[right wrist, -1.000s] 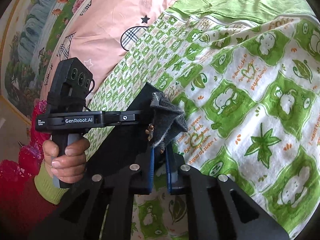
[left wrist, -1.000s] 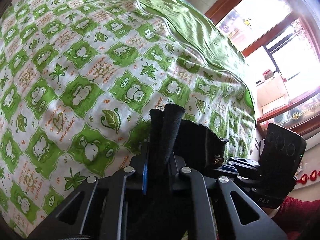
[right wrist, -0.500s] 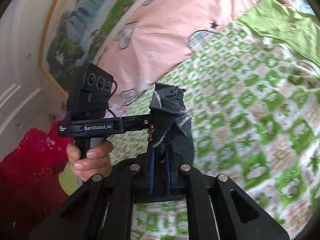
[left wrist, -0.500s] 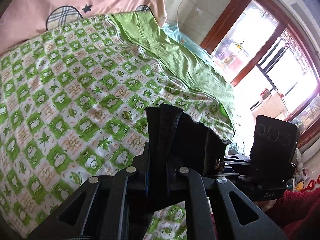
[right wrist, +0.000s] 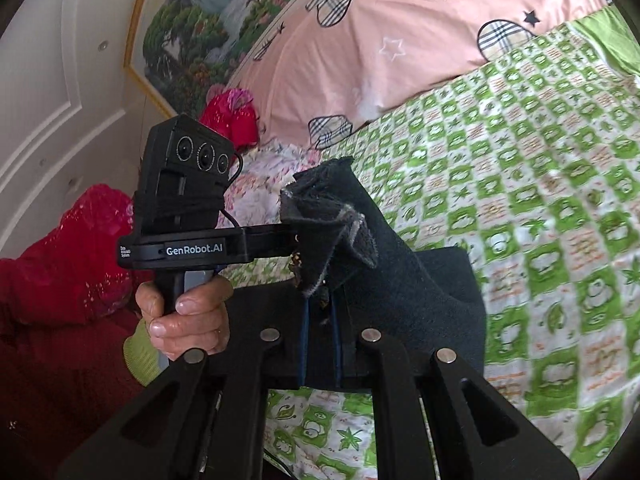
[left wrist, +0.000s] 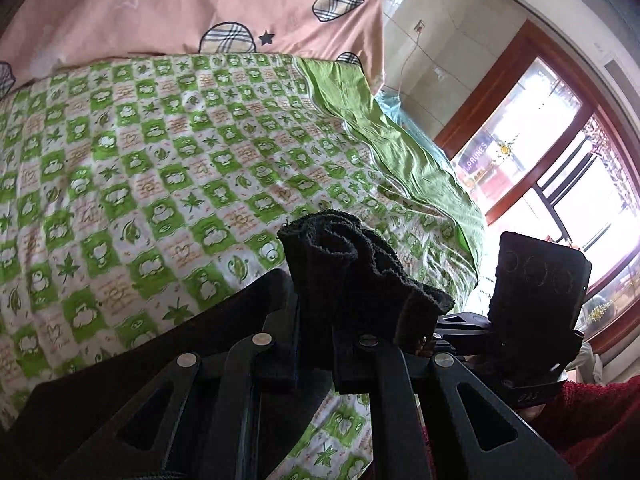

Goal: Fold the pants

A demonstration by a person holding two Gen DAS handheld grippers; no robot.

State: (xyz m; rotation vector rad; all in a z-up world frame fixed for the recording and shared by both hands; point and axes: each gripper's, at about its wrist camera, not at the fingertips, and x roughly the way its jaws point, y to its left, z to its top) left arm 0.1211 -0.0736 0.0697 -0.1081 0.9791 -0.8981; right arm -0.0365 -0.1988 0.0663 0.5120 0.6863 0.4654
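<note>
The black pants hang lifted above the bed, held at one edge by both grippers. My left gripper is shut on a bunched fold of the pants. My right gripper is shut on another bunch of the same edge; more dark cloth drapes down to its right. In the left wrist view the right gripper's body sits close to the right. In the right wrist view the left gripper's body and the hand holding it are close to the left.
The bed is covered by a green and white patterned sheet with a plain green border. A pink quilt lies at the head. A window is at the right. A framed picture hangs on the wall.
Both grippers have risen and tilted up with the pants, away from the sheet. The pink quilt, the wall and the window have come into view.
</note>
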